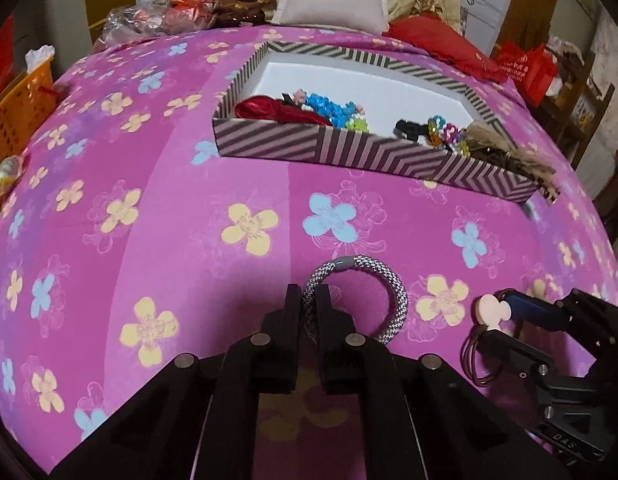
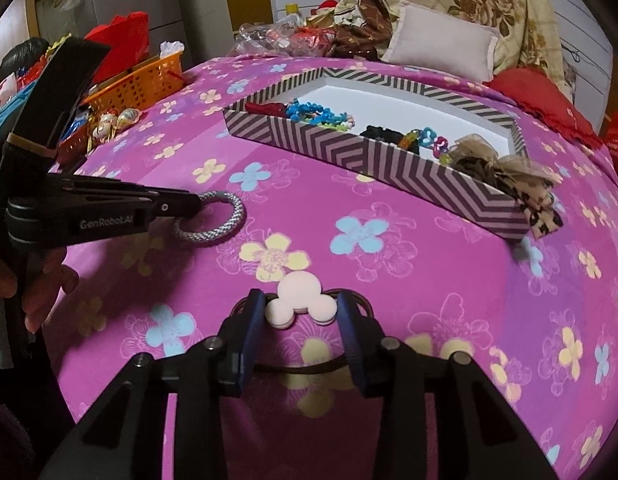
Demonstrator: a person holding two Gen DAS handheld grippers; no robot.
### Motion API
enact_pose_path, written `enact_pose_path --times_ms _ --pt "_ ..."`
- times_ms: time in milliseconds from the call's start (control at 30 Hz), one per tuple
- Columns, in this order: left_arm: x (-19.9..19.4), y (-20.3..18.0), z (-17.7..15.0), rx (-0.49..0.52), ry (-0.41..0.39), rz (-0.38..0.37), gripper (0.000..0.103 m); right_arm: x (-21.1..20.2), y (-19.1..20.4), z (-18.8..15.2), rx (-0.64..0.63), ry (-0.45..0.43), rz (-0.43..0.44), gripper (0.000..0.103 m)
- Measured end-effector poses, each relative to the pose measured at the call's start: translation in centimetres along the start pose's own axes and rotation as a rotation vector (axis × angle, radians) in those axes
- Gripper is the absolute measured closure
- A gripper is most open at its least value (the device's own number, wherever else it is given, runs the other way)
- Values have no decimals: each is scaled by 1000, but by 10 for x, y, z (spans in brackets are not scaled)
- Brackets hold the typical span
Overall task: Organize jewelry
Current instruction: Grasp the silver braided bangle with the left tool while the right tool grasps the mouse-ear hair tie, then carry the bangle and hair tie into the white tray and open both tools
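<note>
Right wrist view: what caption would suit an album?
Open right tool straddles a pink mouse-head hair tie on the floral bedspread.

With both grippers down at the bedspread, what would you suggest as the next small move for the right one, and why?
Probably close the right gripper: its blue fingers stand open on either side of the pink mouse-head hair tie, not yet pinching it. The left gripper is already shut on the grey braided bracelet, and the striped box lies ahead.

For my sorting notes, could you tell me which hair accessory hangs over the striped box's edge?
The brown ribbon bow at the striped box right corner; the other pieces lie wholly inside.
</note>
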State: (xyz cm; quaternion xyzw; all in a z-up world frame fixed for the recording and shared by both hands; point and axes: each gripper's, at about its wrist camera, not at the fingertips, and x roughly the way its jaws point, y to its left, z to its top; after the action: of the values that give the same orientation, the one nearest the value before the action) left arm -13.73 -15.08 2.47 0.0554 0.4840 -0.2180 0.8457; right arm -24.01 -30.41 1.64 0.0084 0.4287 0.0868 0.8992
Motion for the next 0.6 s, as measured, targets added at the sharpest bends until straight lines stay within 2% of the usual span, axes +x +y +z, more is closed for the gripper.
enact_pose_path --times_ms 233,600 --pt "-23 -4 9 -3 -60 -20 103 -18 -1 8 12 -48 -11 65" --pt "-44 -11 27 26 -129 18 103 -40 -1 27 4 -105 -29 65"
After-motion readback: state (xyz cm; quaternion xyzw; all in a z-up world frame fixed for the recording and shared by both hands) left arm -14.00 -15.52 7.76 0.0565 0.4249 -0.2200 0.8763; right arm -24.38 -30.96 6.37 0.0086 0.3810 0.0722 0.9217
